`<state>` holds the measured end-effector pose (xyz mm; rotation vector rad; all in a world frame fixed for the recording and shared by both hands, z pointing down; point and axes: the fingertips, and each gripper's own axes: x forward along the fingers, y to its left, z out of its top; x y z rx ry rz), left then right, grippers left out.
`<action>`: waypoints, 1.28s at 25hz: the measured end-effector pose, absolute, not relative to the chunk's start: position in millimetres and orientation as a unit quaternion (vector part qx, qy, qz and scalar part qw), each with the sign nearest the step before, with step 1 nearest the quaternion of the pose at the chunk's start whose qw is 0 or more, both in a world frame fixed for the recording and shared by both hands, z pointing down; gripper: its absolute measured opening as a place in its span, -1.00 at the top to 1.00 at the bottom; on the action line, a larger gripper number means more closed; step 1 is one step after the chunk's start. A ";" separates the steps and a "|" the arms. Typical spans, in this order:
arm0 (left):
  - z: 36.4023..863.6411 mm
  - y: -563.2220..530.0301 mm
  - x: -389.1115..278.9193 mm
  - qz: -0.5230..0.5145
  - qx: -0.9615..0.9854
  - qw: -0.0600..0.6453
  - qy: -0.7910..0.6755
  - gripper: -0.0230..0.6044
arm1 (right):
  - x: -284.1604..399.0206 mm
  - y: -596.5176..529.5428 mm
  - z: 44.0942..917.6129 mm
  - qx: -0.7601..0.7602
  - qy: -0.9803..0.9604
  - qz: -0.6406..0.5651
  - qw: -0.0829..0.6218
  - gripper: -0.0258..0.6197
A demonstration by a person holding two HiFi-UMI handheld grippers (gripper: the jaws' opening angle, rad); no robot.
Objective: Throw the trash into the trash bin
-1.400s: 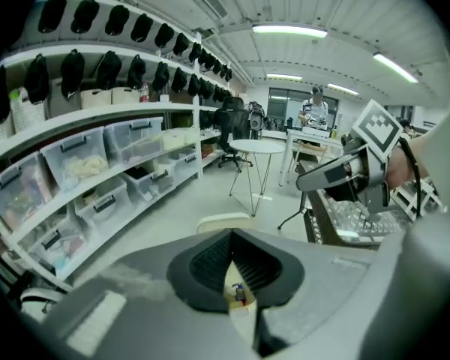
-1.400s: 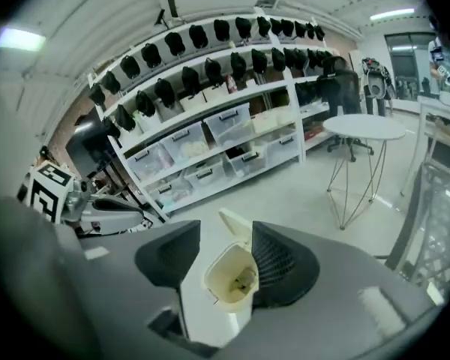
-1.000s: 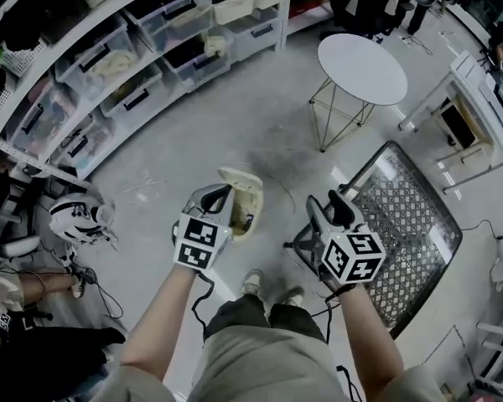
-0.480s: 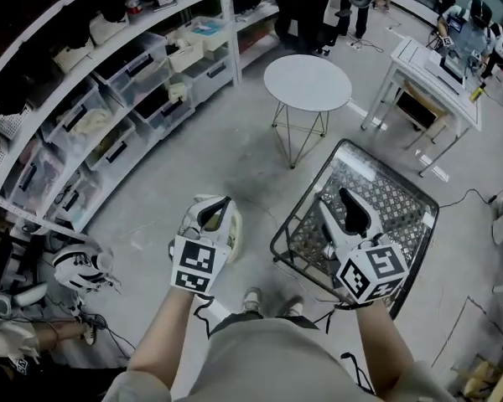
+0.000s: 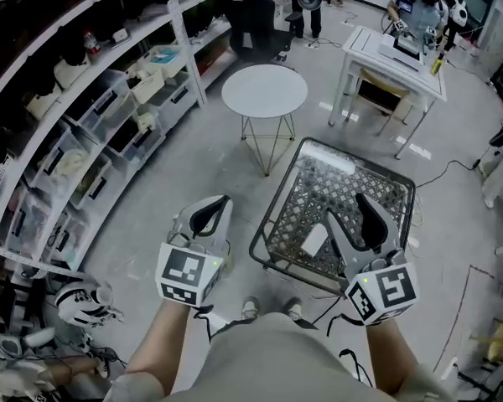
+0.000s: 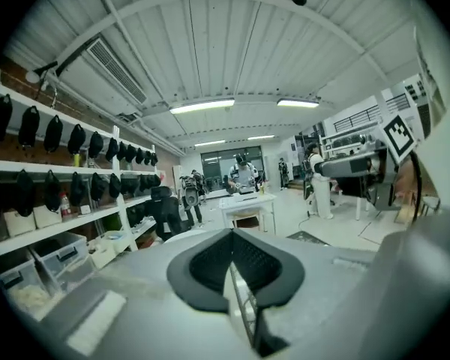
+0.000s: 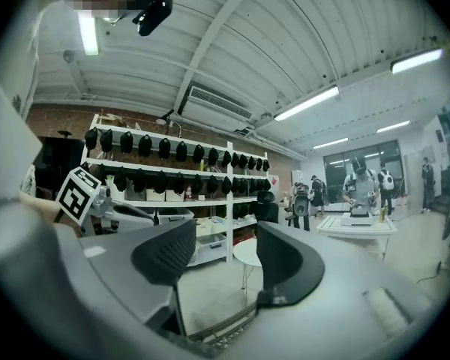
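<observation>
In the head view both grippers are held up in front of me with nothing in them. My left gripper point(image 5: 221, 203) is shut, its black pads meeting at the tips point(image 6: 232, 232). Just right of it stands a black wire-mesh basket point(image 5: 272, 218), and a flat white piece point(image 5: 314, 241) lies on the basket's mesh floor. My right gripper point(image 5: 349, 211) hangs over the basket. Its jaws have just been opening and stand apart with only air between them point(image 7: 225, 255). No trash bin shows in any view now.
A round white side table point(image 5: 264, 90) stands beyond the basket. Shelves with plastic storage boxes point(image 5: 92, 124) run along the left. At the back right a white desk point(image 5: 394, 57) has people near it. A black-and-white machine point(image 5: 80, 304) lies on the floor at the lower left.
Both grippers have risen and now point more level. The view has swung towards the basket and the table. The cream bin beside the left gripper has gone from sight. The right jaws stand wider.
</observation>
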<state>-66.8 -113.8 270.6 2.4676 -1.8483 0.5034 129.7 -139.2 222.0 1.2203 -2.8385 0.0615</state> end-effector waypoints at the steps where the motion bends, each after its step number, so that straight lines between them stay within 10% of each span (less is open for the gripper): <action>1: 266.2 -117.0 -58.5 0.159 0.795 0.006 -0.585 0.92 | 137.6 -139.7 220.7 0.401 -0.915 0.016 0.028 0.11; 18: 280.8 -162.4 12.9 0.169 0.844 -0.034 -0.508 0.92 | 177.5 -176.6 272.2 0.470 -0.879 0.045 0.065 0.03; 32: 390.9 -212.7 32.7 0.226 0.862 0.039 -0.452 0.92 | 185.2 -223.3 475.4 0.543 -0.794 0.225 0.152 -0.05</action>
